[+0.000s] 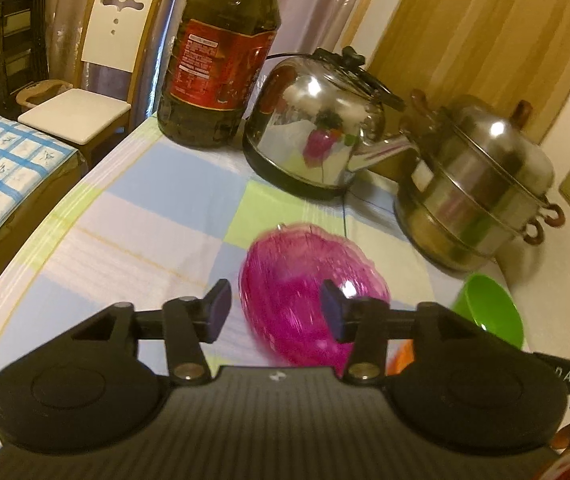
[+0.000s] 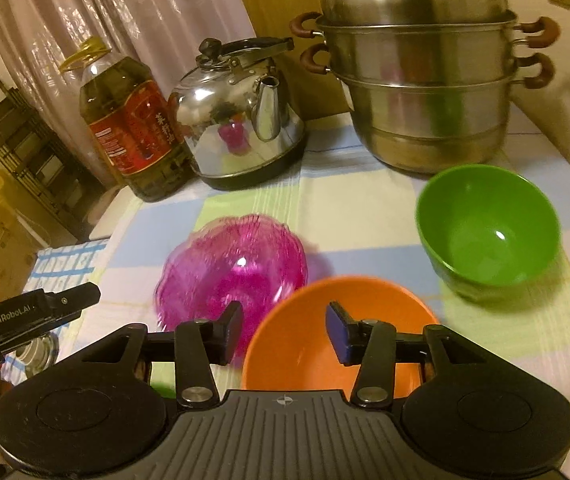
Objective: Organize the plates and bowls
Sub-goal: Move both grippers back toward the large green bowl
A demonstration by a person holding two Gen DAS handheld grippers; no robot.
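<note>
Hovering with nothing between their half-parted fingers, the left gripper (image 1: 276,311) and right gripper (image 2: 284,329) look between picks. Pink bowl (image 2: 232,268) sits at 10 o'clock of the orange bowl (image 2: 337,332), green bowl (image 2: 489,226) at 2. Next likely calls for gripping one rim to nest them.

My pink bowl (image 1: 309,292) was smeared by motion blur, its near side hidden behind my left gripper (image 1: 275,312). The green bowl (image 1: 493,312) was half covered there. My right gripper (image 2: 284,330) hid the orange bowl's (image 2: 305,332) front. The top edge cut the oil bottle (image 1: 221,60) cap and steamer pot (image 2: 425,80) knob.
</note>
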